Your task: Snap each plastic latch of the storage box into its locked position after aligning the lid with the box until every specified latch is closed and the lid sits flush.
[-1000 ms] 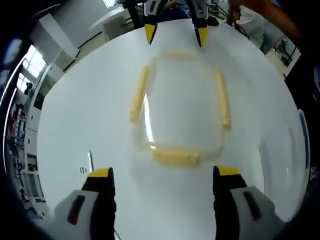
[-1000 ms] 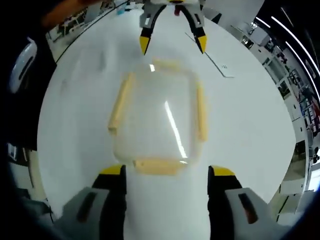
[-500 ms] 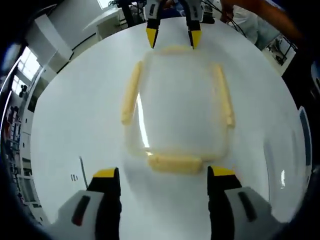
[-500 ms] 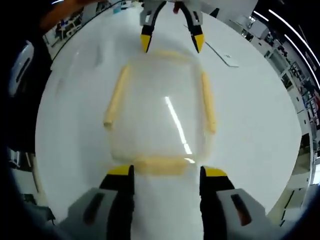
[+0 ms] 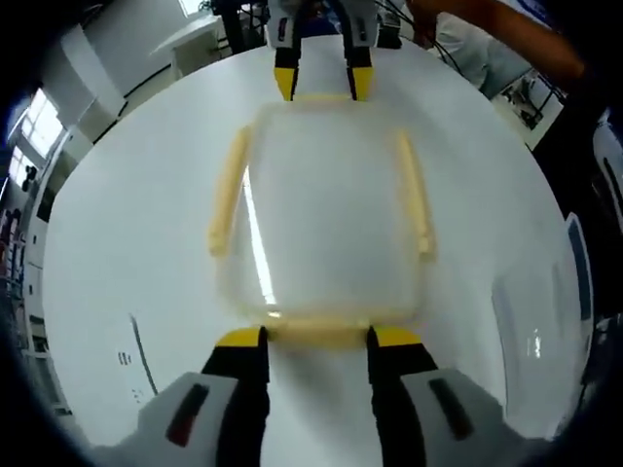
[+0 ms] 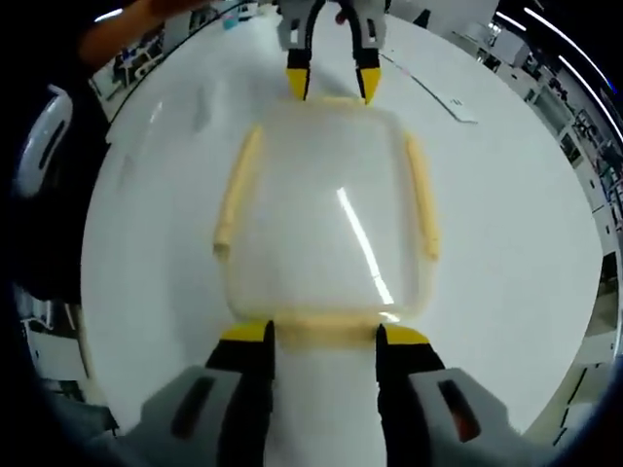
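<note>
Left gripper view gave us the left hand-held gripper (image 5: 316, 339) low in the picture, its yellow-tipped jaws parted narrowly and standing at either end of the near yellow latch (image 5: 316, 331) of the storage box (image 5: 326, 219); whether the tips pressed the latch or only flanked it we could not tell; the box sat on the white round surface (image 5: 127, 224) with its clear lid (image 5: 331, 195) on top, a pale yellow latch on each of its four sides; at the far side the other hand-held gripper reached in, tips just at the far latch (image 5: 321, 97); a second clear plastic piece (image 5: 535, 321) lay on the surface to the right of the box, apart from it.

Right gripper view showed us the right hand-held gripper (image 6: 321, 336) in the same manner, jaws set narrow about the latch (image 6: 321, 329) nearest it; the side latches lay along the box edges; a person's arm (image 6: 146, 19) crossed the upper left.
</note>
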`<state>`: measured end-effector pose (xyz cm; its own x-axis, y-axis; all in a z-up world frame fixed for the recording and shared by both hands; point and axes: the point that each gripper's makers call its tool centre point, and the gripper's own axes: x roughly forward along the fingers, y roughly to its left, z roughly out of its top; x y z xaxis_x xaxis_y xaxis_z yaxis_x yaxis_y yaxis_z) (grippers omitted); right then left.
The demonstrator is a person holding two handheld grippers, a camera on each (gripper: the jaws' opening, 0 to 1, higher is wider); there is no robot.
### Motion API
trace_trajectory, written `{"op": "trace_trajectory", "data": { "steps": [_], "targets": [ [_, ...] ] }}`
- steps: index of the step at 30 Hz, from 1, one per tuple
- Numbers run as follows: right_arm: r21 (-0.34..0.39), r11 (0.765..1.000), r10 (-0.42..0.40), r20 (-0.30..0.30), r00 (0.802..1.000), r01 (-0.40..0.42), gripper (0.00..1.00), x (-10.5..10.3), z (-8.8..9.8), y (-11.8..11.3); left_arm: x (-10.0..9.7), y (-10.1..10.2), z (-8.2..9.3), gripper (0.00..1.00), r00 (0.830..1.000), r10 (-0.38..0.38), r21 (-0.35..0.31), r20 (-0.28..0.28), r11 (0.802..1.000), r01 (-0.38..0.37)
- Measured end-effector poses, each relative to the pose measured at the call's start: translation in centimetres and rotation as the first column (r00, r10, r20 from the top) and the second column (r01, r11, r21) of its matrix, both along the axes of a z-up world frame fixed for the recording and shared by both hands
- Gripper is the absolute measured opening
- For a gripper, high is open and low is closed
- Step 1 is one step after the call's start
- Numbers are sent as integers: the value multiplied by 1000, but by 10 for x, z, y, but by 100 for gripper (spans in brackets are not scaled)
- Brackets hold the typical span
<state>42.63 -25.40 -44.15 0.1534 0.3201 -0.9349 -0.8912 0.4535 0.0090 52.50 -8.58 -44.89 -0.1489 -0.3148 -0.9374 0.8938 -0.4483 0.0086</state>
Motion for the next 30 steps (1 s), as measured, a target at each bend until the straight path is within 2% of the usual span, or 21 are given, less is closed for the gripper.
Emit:
{"op": "trace_trajectory", "data": {
  "steps": [1,6,10,14,19,21,25,30],
  "targets": [
    [3,1000,0,1,1000,0,41,0,0,0,1,0,0,40,1000,11,4,2,1000,-11],
    [6,1000,3,3,1000,-3,41,-1,0,1,-2,0,2,40,1000,-28,-6,2,1000,28],
    [-51,999,-7,-28,1000,6,37,-1,-1,1,-5,-1,3,40,999,-42,12,12,999,42],
    [-61,998,9,-38,999,-11,37,1,-3,0,-6,-2,3,38,999,-33,39,26,999,32],
    [-51,999,13,-31,999,-15,40,1,-4,-2,-6,-1,5,40,999,-38,5,6,999,38],
    [-29,999,-15,-19,1000,15,37,2,-4,-2,-8,-1,5,42,999,-49,-14,-6,999,49],
    [21,1000,-3,8,1000,3,36,1,-5,-3,-9,-3,5,40,1000,-29,-9,-5,1000,29],
    [15,1000,-5,4,1000,5,35,4,-6,-3,-7,-2,6,37,1000,-10,16,6,1000,10]
  ]
}}
